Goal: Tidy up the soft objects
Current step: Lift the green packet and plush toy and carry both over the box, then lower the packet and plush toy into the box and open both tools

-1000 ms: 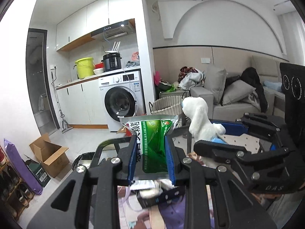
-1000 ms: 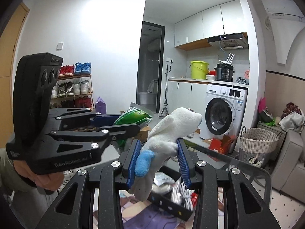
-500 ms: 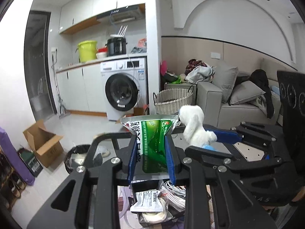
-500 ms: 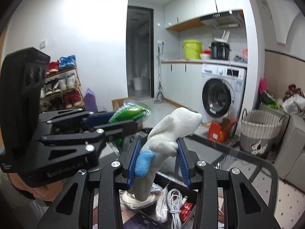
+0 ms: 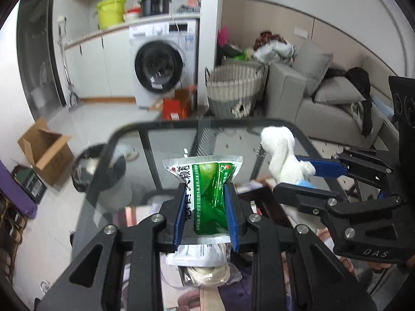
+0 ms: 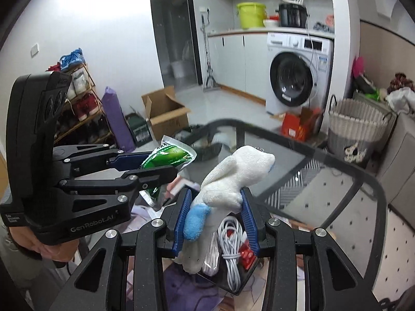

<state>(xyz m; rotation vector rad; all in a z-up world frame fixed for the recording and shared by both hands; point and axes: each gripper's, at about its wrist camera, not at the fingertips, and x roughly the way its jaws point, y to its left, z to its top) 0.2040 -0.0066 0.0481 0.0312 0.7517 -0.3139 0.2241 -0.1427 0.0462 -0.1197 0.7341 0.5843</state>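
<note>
My left gripper (image 5: 206, 190) is shut on a green and white soft packet (image 5: 207, 181), held upright above a glass table (image 5: 155, 140). It also shows at the left of the right wrist view (image 6: 158, 167), with the packet (image 6: 168, 155) sticking out. My right gripper (image 6: 215, 197) is shut on a white plush toy with a blue patch (image 6: 233, 178). In the left wrist view the right gripper (image 5: 306, 178) holds the plush toy (image 5: 282, 155) just right of the packet.
Below the grippers lies a black tray (image 6: 233, 285) with white cables (image 6: 228, 238) and a bagged item (image 5: 207, 272). Beyond the table are a washing machine (image 5: 160, 64), a wicker basket (image 5: 233, 90), a sofa (image 5: 324, 98), a cardboard box (image 5: 44, 150) and a shoe rack (image 6: 77, 103).
Both grippers have tilted down and moved lower toward the glass table, still holding the packet and the plush toy. More of the tabletop and the tray below shows now.
</note>
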